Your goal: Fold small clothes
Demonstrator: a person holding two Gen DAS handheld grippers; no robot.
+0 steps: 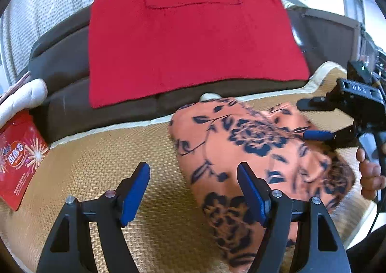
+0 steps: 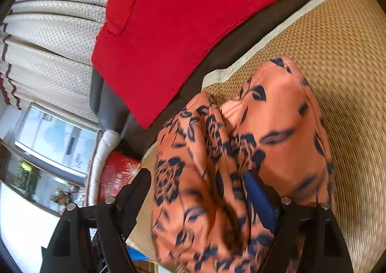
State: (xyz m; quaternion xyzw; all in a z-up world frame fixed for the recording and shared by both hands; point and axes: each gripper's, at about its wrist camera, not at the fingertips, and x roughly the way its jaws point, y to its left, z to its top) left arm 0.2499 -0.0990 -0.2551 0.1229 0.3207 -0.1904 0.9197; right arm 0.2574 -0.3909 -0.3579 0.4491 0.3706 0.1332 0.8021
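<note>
- Orange cloth with a dark blue flower print [image 1: 253, 152] lies bunched on the woven straw mat [image 1: 96, 157], toward the mat's right half as the left wrist camera sees it, just below the mat's pale border.
- From the right wrist camera, the same garment [image 2: 217, 152] is rumpled into folds and rises between that tool's two fingers, blurred near the bottom.
- Right gripper [image 2: 200, 191] has its jaws wide apart; the cloth drapes against the blue pad [image 2: 259, 198], but I cannot tell whether anything is actually pinched.
- In the left view, the right gripper [image 1: 320, 135] reaches in sideways from the right edge, its blue tip lying on the garment, with the person's hand [image 1: 369, 171] wrapped round the handle below.
- Left gripper [image 1: 194, 191] hovers low over the mat, jaws spread wide, holding nothing; its right finger sits above the cloth's near edge.
- Beyond the mat, a red cloth [image 1: 188, 41] lies flat over a dark brown cushion [image 1: 65, 94].
- A red snack packet [image 1: 19, 157] rests at the mat's left edge.
</note>
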